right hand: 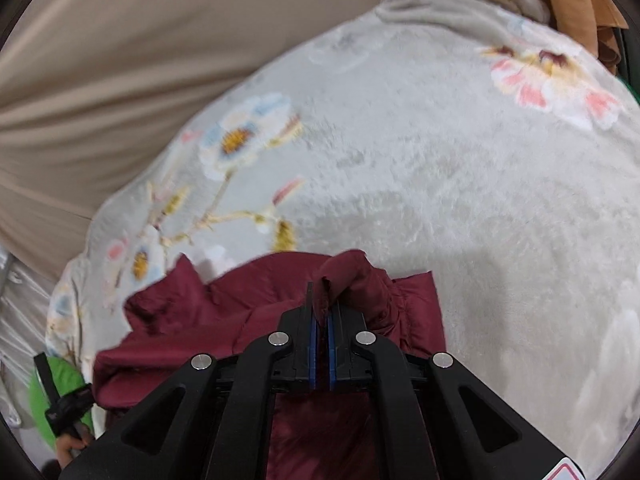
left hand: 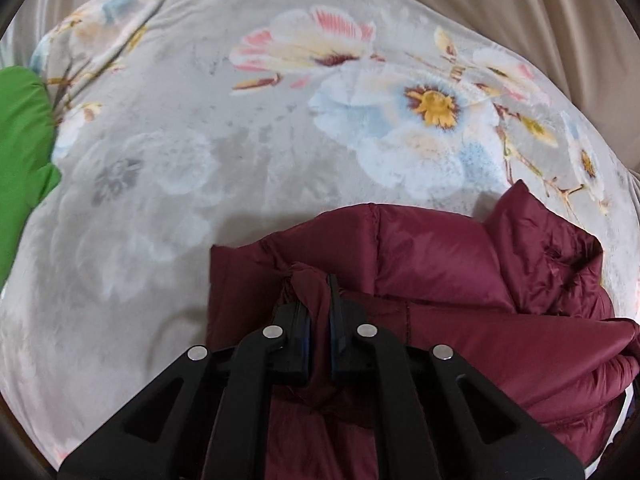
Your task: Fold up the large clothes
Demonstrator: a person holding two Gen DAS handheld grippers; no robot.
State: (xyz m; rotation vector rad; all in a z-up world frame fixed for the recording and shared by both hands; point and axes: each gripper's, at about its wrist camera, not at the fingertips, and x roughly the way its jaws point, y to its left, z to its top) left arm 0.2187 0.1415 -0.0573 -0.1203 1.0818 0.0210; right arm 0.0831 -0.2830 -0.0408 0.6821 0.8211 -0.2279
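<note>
A maroon puffer jacket [left hand: 460,264] lies bunched on a grey floral blanket [left hand: 200,152]. My left gripper [left hand: 318,292] is shut on a pinched fold of the jacket's fabric, which runs between the fingers. The jacket also shows in the right wrist view [right hand: 224,312]. My right gripper [right hand: 322,304] is shut on another fold of the same jacket, with a bunched cuff-like end sticking up past the fingertips. The blanket [right hand: 460,200] fills most of that view.
A green garment [left hand: 20,152] lies at the left edge of the blanket, and shows in the right wrist view [right hand: 56,388] low left beside the other gripper's black frame. Beige sheet [right hand: 140,60] lies beyond the blanket. Orange-brown fabric [right hand: 576,4] sits at the top right.
</note>
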